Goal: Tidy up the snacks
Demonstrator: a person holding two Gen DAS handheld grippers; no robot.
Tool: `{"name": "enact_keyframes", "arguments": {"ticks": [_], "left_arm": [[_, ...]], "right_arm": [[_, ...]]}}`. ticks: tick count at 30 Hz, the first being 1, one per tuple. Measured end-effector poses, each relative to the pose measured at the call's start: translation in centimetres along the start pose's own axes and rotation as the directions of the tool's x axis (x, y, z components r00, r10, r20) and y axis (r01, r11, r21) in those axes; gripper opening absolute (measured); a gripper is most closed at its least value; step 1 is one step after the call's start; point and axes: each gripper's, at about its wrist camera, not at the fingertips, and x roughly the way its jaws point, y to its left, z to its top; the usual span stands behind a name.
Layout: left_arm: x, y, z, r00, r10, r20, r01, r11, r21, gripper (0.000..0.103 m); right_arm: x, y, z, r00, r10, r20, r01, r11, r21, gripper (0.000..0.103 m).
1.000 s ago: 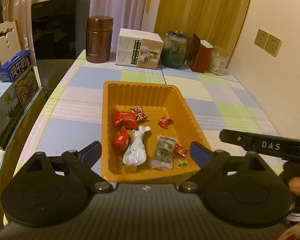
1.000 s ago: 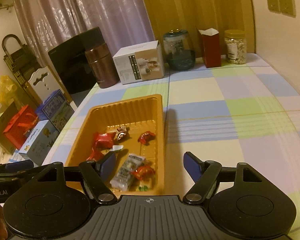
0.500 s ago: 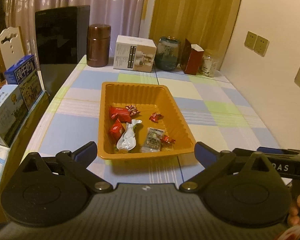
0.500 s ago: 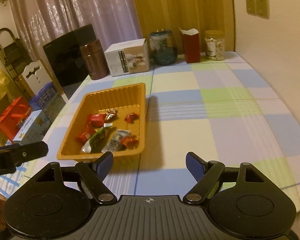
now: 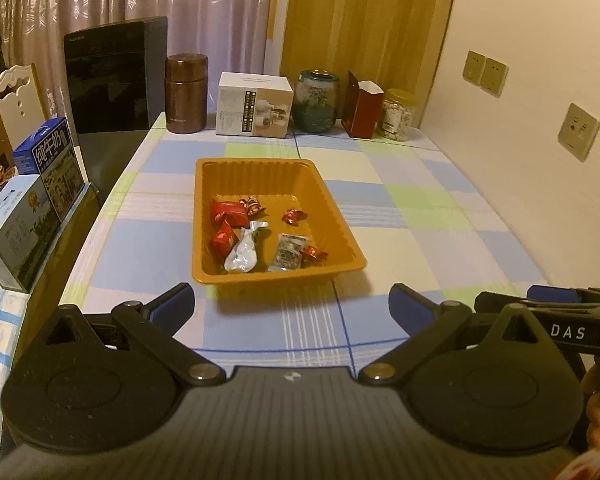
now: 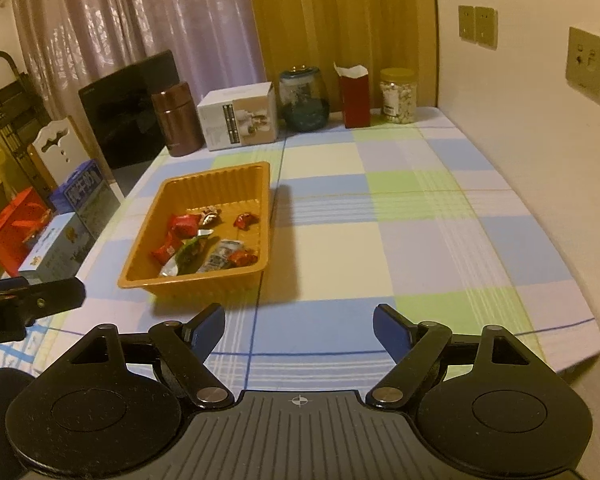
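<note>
An orange plastic tray (image 5: 256, 166) (image 6: 220, 174) sits on the checked tablecloth. It holds several wrapped snacks: red packets (image 5: 230, 212) (image 6: 184, 224), a silver wrapper (image 5: 242, 254), a clear packet (image 5: 288, 252) and small red candies (image 5: 294, 215). My left gripper (image 5: 292, 302) hovers short of the tray's near edge, open, with nothing between its blue pads. My right gripper (image 6: 300, 318) stands open and empty, near and right of the tray. Each gripper shows at the edge of the other's view.
At the table's far end stand a brown canister (image 5: 186, 98), a white box (image 5: 254, 110), a glass jar (image 5: 316, 100), a red carton (image 5: 362, 110) and a nut jar (image 5: 396, 120). Milk cartons (image 5: 48, 160) sit left of the table. A wall runs along the right.
Both grippers have drawn back and upward from the tray, which now looks smaller and farther off. The snacks inside have not moved. The jaws stand a little wider.
</note>
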Motion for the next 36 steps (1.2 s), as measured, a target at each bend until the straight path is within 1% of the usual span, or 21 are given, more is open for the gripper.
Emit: {"name": "enact_keyframes", "arguments": {"ticks": [2, 7, 12, 14, 18, 23, 36], "left_arm": [[-0.6, -0.6, -0.3, 1.000, -0.007, -0.001, 0.007, 1.000, 0.014, 0.103], [-1.9, -2.1, -1.2, 1.000, 0.012, -0.003, -0.012, 0.999, 0.050, 0.103], [-2.0, -2.3, -1.7, 0.999, 0.041, 0.004, -0.041, 0.998, 0.038, 0.103], [-1.9, -2.3, -1.6, 0.998, 0.059, 0.006, -0.060, 0.997, 0.040, 0.103], [-1.9, -2.4, -1.6, 0.997, 0.074, 0.014, -0.075, 0.996, 0.049, 0.103], [-1.6, -2.6, -1.8, 0.997, 0.075, 0.009, -0.075, 0.996, 0.047, 0.103], [-1.5, -2.4, -1.9, 0.997, 0.079, 0.013, -0.080, 0.996, 0.048, 0.103]], "right_arm": [[-0.7, 0.1, -0.3, 1.000, 0.005, 0.002, -0.005, 1.000, -0.001, 0.081], [-2.0, 0.1, -0.7, 1.000, 0.010, 0.008, -0.011, 1.000, 0.003, 0.081], [-2.7, -0.1, -0.8, 1.000, 0.016, 0.023, -0.016, 1.000, 0.009, 0.081], [-2.9, 0.0, -0.9, 0.999, 0.008, 0.031, -0.008, 1.000, 0.001, 0.081], [-3.0, -0.1, -1.0, 0.999, 0.011, 0.037, -0.012, 1.000, 0.009, 0.081], [-3.0, -0.4, -1.2, 0.999, 0.020, 0.030, -0.021, 1.000, 0.016, 0.081], [-3.1, -0.5, -1.1, 0.999, 0.013, 0.038, -0.013, 1.000, 0.017, 0.081]]}}
